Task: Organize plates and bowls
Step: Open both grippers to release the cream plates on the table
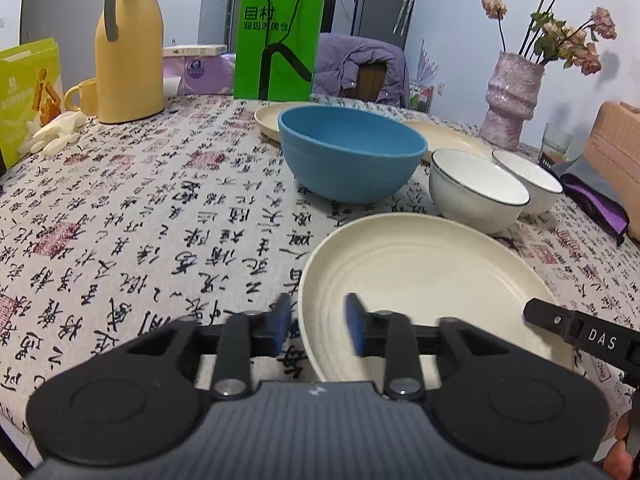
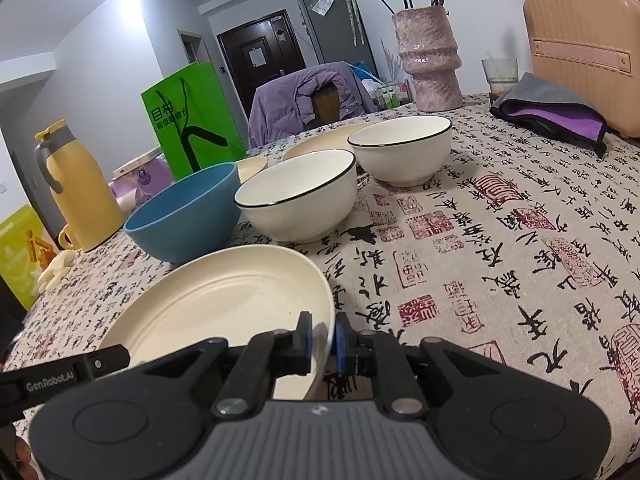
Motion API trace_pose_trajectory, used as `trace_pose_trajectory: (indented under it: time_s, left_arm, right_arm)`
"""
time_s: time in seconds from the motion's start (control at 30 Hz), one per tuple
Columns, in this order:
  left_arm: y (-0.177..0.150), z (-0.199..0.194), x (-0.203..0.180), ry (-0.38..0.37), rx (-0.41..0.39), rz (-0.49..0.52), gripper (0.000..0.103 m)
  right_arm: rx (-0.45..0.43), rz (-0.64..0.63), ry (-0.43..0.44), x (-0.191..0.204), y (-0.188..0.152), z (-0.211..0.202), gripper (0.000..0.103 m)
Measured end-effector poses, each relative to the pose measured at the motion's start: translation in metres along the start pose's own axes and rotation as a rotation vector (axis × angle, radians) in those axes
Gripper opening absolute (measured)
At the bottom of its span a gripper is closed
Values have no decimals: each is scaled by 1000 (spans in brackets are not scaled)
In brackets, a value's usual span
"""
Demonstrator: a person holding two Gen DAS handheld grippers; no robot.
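Task looks barely begun, I'd say: nothing stacked yet. Cream plate point(image 1: 424, 280) lies low centre-right on the tablecloth point(image 1: 140, 240); blue bowl point(image 1: 352, 156) and two white bowls point(image 1: 476, 190) stand apart behind it, w/ more plates further back. Left gripper point(image 1: 318, 322) is released, fingers astride the plate's rim w/o touching. Right gripper point(image 2: 322, 342) straddles the far rim; clamped or not, can't tell. Lived-in room: thermos point(image 1: 128, 44) upper left, vase point(image 1: 514, 100) upper right.

Cream plate point(image 1: 420, 276); blue bowl point(image 1: 352, 156); calligraphy-print tablecloth point(image 1: 160, 216)
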State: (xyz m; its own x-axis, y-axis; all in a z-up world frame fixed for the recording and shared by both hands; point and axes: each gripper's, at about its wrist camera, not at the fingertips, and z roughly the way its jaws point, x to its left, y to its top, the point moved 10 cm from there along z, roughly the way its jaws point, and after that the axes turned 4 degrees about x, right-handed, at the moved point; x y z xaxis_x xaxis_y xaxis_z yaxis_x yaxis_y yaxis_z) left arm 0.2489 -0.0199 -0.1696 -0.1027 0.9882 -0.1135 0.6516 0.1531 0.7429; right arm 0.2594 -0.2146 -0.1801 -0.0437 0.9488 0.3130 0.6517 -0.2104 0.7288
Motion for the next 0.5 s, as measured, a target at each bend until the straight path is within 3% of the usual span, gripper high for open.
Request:
trace_pose_trajectory:
  time_s: [0.2,0.27,0.5]
  left_arm:
    - [6,-6,2,-9,-21,-6,56]
    - [7,-7,2,-9,-26,-7,61]
    - [11,-15,1,-33,-67,-2,82]
  right_arm:
    - [-21,11,15,0,5,-6,31]
    - [-30,13,22,0,7,-9,43]
    - [-50,9,35,0,11,-15,69]
